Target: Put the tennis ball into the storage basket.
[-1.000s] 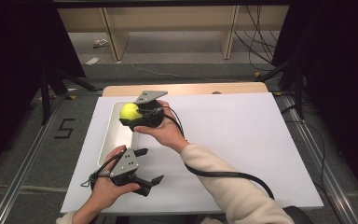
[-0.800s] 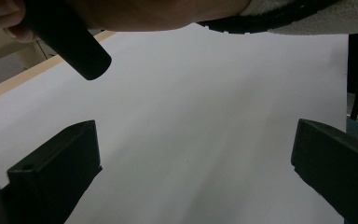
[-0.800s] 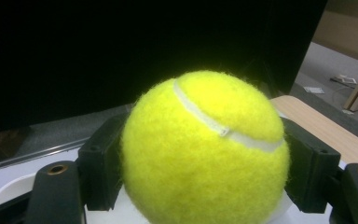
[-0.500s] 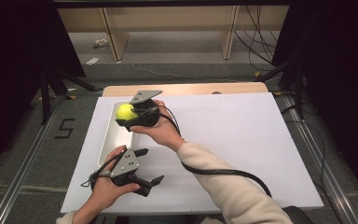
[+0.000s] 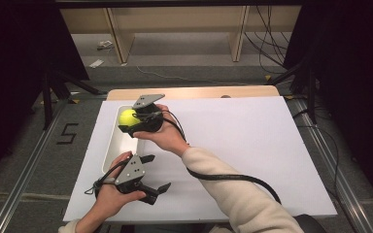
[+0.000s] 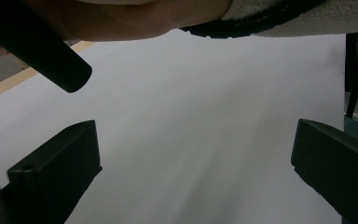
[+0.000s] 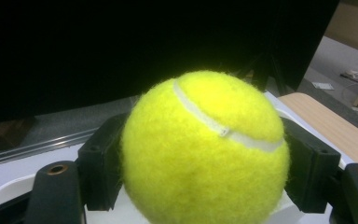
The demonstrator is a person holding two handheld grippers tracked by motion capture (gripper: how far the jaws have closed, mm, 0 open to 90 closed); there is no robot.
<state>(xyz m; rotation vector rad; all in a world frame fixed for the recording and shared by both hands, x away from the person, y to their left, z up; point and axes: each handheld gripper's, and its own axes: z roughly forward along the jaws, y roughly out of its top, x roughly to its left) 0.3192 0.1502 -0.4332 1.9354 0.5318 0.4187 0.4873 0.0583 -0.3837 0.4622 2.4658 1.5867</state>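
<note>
I have the right gripper [image 5: 132, 121] clamped on the tennis ball [image 5: 127, 116], and in the high view it sits above the far end of the white tray [image 5: 110, 151], over its inside. I cannot tell from that view whether the ball touches the tray floor or hangs just clear of it. In the right gripper view the tennis ball [image 7: 205, 150] bulges between my two black jaws, one pressed to each side of it, with its white seam curving across the top and a pale tray edge [image 7: 4, 193] showing below. The hand behind that gripper reaches across from the right, and its cable [image 5: 233, 178] loops back over the white sheet [image 5: 252, 145] covering the table.

My left gripper [image 5: 148, 187] rests low on the near part of the sheet, just beside the near end of the tray, jaws pointing to the right. In the left gripper view the jaws stand wide apart with nothing between them but bare white sheet [image 6: 205, 140], and the other forearm [image 6: 135, 18] crosses the top edge
</note>
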